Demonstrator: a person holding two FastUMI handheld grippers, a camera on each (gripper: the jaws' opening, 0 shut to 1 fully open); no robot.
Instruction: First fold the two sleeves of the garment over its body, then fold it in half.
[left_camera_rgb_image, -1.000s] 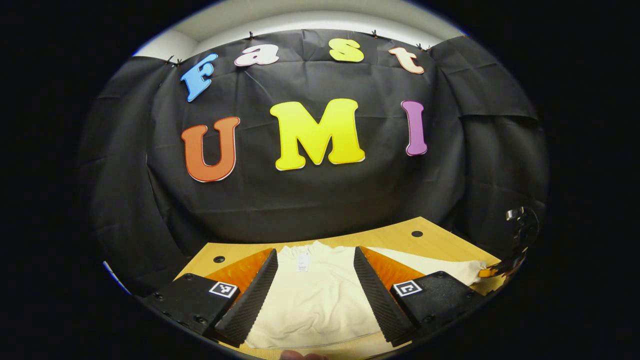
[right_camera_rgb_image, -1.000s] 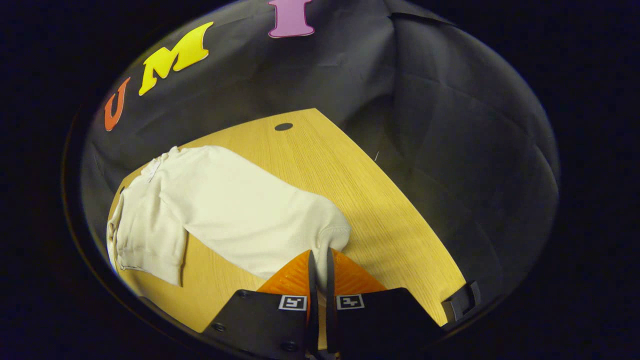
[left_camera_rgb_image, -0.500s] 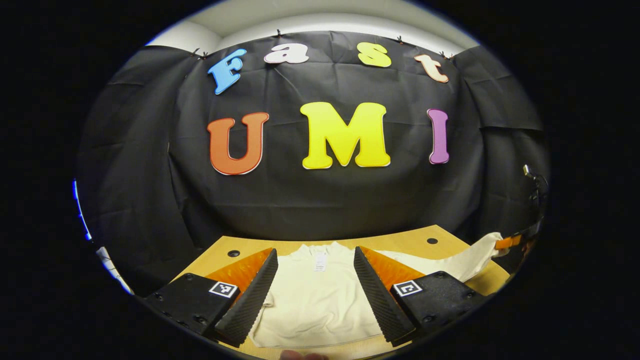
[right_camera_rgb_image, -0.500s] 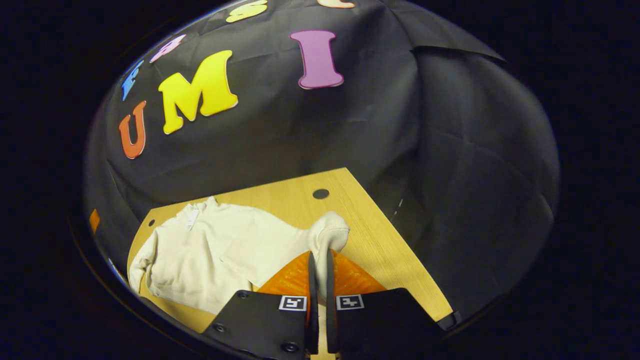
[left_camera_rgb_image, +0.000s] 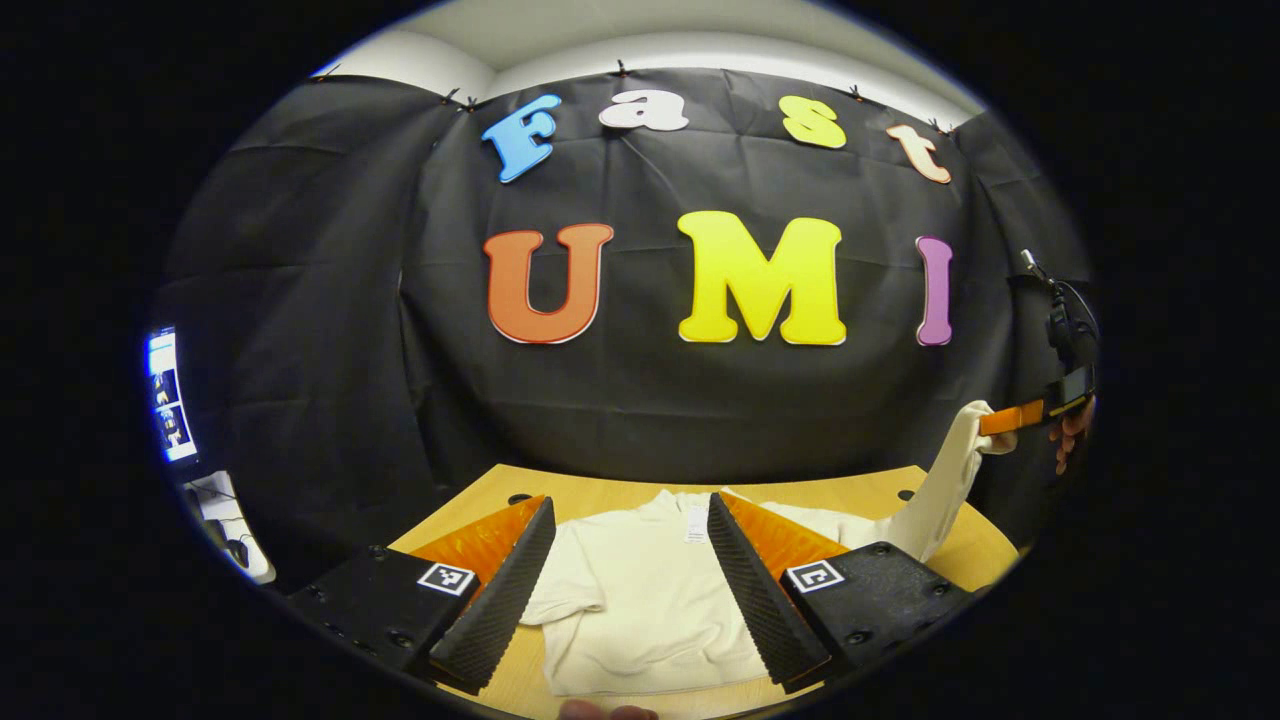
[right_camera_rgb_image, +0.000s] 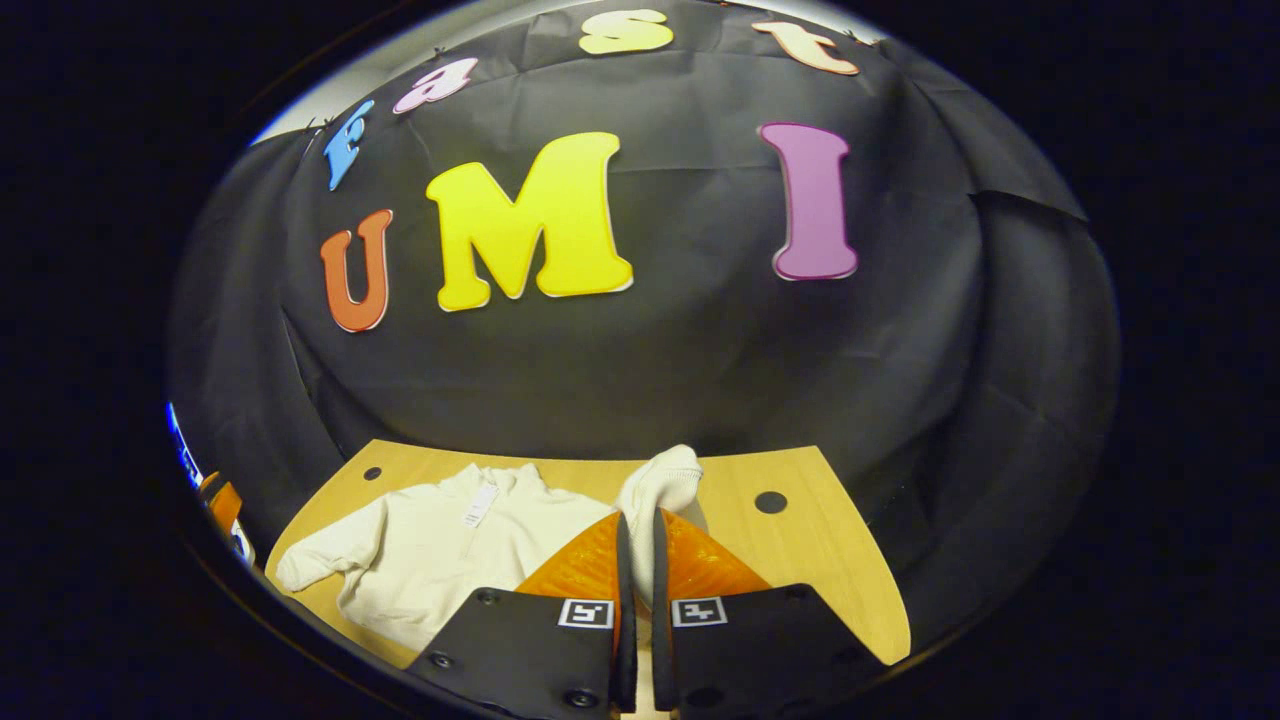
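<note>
Wooden table (right_camera_rgb_image: 800, 560): right gripper (right_camera_rgb_image: 636, 560) pinches sleeve (right_camera_rgb_image: 665, 485), apparently raised; left gripper (left_camera_rgb_image: 625, 570) gapes empty.

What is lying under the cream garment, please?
The cream garment lies on the wooden table. The table under its body is covered. One sleeve is lifted, clamped in the right gripper.

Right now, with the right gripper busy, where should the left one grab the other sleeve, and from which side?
Grip the sleeve at its cuff end, the free tip lying flat on the table beside the body. Come from the outer side, so the left gripper, jaws open, can carry it inward.
</note>
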